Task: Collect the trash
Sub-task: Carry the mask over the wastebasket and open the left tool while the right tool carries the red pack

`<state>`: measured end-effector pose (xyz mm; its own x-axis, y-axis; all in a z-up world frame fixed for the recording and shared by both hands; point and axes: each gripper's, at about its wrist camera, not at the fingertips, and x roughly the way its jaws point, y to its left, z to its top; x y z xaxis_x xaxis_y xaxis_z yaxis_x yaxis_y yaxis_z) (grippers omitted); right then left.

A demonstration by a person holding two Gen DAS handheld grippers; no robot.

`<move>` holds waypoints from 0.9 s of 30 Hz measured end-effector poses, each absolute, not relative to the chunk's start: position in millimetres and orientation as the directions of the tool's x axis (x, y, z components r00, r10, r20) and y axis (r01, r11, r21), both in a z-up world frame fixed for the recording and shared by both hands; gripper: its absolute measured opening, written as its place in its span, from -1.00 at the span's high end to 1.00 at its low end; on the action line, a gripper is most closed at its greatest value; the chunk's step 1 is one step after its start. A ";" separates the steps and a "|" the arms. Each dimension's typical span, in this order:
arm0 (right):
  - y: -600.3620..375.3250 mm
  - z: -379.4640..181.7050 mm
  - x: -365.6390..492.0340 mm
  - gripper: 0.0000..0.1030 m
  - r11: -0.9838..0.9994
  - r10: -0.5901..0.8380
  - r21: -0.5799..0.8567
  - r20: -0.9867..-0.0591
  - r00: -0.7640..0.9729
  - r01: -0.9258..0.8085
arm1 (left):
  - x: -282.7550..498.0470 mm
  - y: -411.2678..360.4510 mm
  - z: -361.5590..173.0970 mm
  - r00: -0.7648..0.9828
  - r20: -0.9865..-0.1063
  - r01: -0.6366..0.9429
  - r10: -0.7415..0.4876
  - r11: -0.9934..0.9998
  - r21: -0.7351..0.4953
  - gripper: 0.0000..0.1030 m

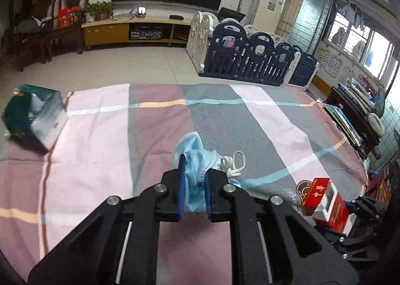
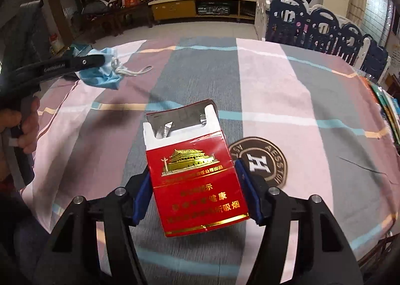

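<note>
Left wrist view: 1 crumpled blue face mask (image 1: 193,160) w/ white ear loops, pinched between the blue pads of the left gripper (image 1: 194,185), jaws narrow and clamped on the bunched fabric; the mask's loops spill out to the right of the fingertips, over the cloth. Mask sits right at the tool's tips, bulk of it poking fwd past them. 1 green box (image 1: 32,117) w/ a shiny flap lies at the far left edge of the table, well apart from the gripper. 1 striped pink-grey tablecloth (image 1: 105,135) covers the table. Right wrist view: 1 red cigarette pack (image 2: 197,182), lid flipped open, white inner frame and foil showing, held between the 2 blue pads of the right gripper (image 2: 197,193), jaws mid-wide and pressing on both long sides of the pack; pack's open top points away from the tool. 1 round brown logo patch (image 2: 260,160) on the cloth, just right of the pack. Person's hand (image 2: 22,122) on the left tool's grip at the left edge.
</note>
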<state>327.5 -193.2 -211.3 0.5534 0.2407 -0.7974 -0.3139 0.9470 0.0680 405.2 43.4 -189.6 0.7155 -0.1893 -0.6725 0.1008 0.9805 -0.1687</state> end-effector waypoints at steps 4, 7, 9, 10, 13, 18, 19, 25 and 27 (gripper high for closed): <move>-201.5 -176.4 265.8 -0.21 0.957 0.210 0.044 -0.787 0.581 -0.286 | 339.2 26.4 -166.9 0.737 -0.668 0.078 -0.101 0.995 -0.064 0.74; -209.3 -149.0 220.2 -0.21 0.965 0.184 0.021 -0.766 0.616 -0.262 | 293.4 13.2 -144.8 0.745 -0.660 0.088 -0.099 0.995 -0.050 0.74; -214.1 -130.5 187.7 -0.21 0.969 0.160 -0.007 -0.746 0.646 -0.247 | 264.5 4.2 -126.2 0.761 -0.641 0.109 -0.098 0.994 -0.023 0.74; -217.6 -120.9 170.5 -0.21 0.971 0.150 -0.017 -0.734 0.662 -0.239 | 248.8 -1.3 -115.6 0.773 -0.626 0.123 -0.097 0.992 -0.003 0.74; -231.8 -99.5 132.7 -0.21 0.979 0.119 -0.036 -0.706 0.699 -0.202 | 208.8 -13.8 -89.2 0.793 -0.597 0.163 -0.118 0.986 0.022 0.74; -260.5 -75.5 90.0 -0.21 0.990 0.061 -0.054 -0.680 0.731 -0.133 | 154.4 -33.8 -57.6 0.814 -0.567 0.178 -0.127 0.983 0.035 0.74; -265.2 -73.3 84.8 -0.21 0.991 0.048 -0.062 -0.675 0.736 -0.121 | 144.5 -38.2 -53.1 0.818 -0.560 0.181 -0.127 0.983 0.042 0.74; -284.5 -61.4 40.2 -0.21 0.997 0.018 -0.051 -0.638 0.770 -0.066 | 93.8 -60.3 -34.5 0.831 -0.544 0.184 -0.113 0.980 0.078 0.74; -287.5 -58.2 31.4 -0.21 0.996 0.021 -0.050 -0.629 0.777 -0.067 | 76.8 -67.7 -29.4 0.836 -0.536 0.196 -0.119 0.976 0.090 0.74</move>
